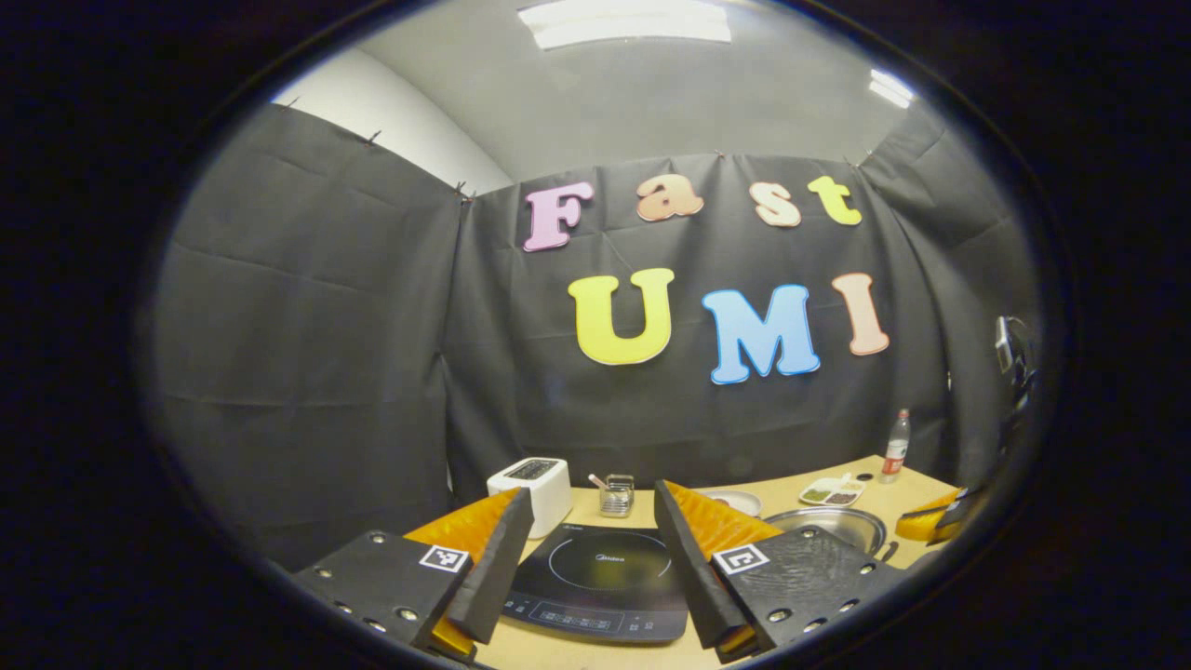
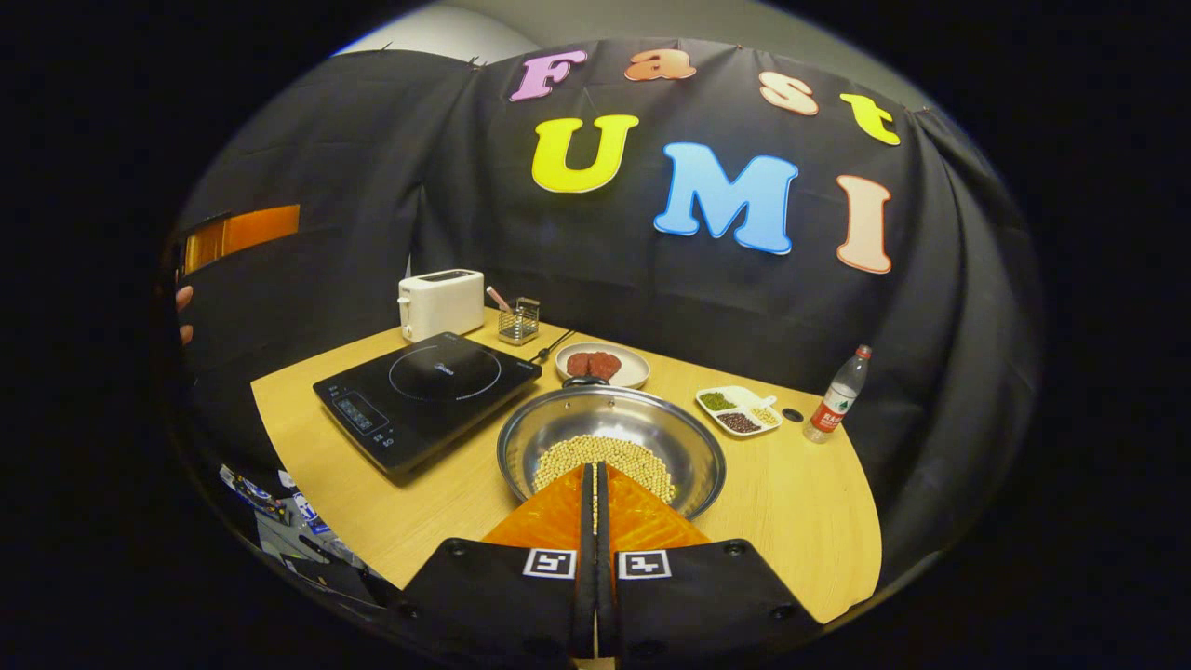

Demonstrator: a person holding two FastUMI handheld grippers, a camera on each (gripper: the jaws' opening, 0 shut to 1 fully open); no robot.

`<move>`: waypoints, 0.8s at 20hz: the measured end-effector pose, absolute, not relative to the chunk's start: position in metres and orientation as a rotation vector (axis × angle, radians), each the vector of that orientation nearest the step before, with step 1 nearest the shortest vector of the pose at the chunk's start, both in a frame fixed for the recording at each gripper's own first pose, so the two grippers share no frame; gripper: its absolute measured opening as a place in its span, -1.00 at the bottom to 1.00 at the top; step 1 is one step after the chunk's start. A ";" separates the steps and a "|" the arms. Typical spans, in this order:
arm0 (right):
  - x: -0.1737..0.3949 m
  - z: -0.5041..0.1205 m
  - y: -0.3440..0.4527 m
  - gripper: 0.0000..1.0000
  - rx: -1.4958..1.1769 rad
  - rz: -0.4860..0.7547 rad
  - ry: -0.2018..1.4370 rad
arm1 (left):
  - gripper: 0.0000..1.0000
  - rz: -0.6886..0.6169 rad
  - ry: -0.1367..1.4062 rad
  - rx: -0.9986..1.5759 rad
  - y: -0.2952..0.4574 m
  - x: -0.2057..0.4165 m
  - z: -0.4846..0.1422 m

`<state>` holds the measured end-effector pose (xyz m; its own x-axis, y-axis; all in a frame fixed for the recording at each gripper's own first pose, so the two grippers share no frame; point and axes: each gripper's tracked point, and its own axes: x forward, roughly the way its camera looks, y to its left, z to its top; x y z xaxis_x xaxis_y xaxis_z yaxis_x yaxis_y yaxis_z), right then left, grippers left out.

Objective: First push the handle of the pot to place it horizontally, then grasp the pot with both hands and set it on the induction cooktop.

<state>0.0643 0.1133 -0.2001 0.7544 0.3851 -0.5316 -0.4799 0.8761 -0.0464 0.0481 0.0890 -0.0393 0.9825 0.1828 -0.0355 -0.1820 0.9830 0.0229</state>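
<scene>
steel pot lay straight ahead of the right gripper

steel pot [image 2: 611, 447], holding pale beans, sat just past the right gripper [image 2: 595, 484], whose fingers were pressed together on nothing. its handle [image 2: 584, 381] pointed away, toward the far rim. beside it to the left lay the induction cooktop [image 2: 428, 391]. the left gripper [image 1: 595, 535] hung spread wide over that cooktop, farther from the pot.

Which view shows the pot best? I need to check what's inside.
The right gripper view: the pot sits whole and central, its inside open with pale beans at the bottom. The left gripper view catches just part of its rim behind a finger.
</scene>
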 end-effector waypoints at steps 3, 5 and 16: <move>0.065 -0.224 0.110 -0.95 -0.210 0.522 0.597 | 0.53 0.197 0.053 0.029 0.083 0.055 -0.046; 0.062 -0.239 0.108 -0.95 -0.220 0.553 0.639 | 0.60 0.207 0.061 0.034 0.080 0.059 -0.047; 0.047 -0.302 0.101 -0.95 -0.301 0.682 0.816 | 0.53 0.268 0.087 0.042 0.076 0.060 -0.058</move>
